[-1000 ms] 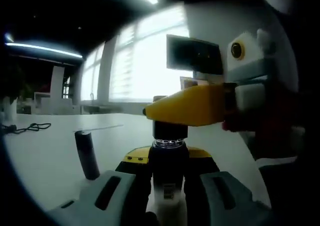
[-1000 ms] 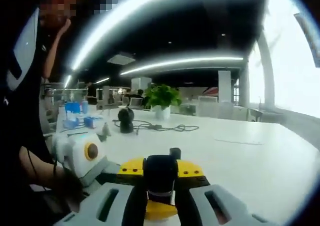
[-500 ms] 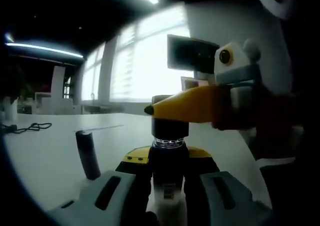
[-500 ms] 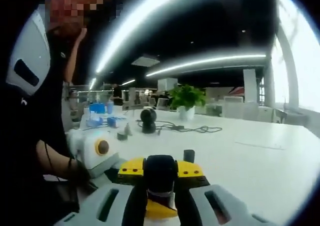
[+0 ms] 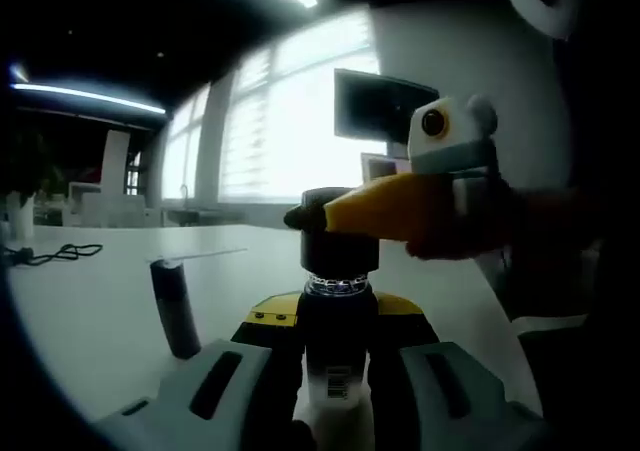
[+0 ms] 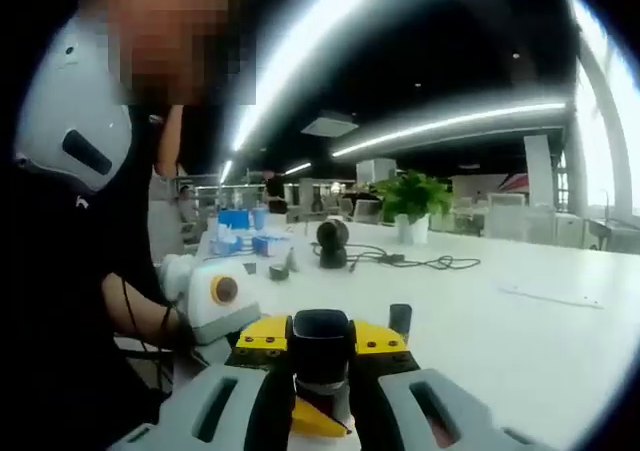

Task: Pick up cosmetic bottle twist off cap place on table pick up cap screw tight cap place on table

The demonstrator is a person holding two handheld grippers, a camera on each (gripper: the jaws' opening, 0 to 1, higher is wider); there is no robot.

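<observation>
In the left gripper view my left gripper [image 5: 337, 396] is shut on a dark cosmetic bottle [image 5: 337, 366] with a barcode label, held upright. Its black cap [image 5: 335, 241] sits on the neck above a shiny ring. My right gripper [image 5: 318, 216] reaches in from the right, its yellow jaws clamped across the cap. The right gripper view has the same cap [image 6: 321, 341] pinched in my right gripper [image 6: 321, 359]; the bottle below is mostly hidden.
A short dark cylinder [image 5: 175, 309] stands on the white table [image 5: 90, 301], also seen as a dark cylinder [image 6: 400, 319] beyond the cap. Farther off are a black cable [image 5: 60, 255], a round black device [image 6: 332, 239], blue boxes [image 6: 235, 221] and a potted plant [image 6: 415, 196]. A person's arm [image 6: 140, 321] is at left.
My right gripper has turned around the cap while still clamped on it; its body swung left in the left gripper view, and the right gripper view panned. The bottle stayed put.
</observation>
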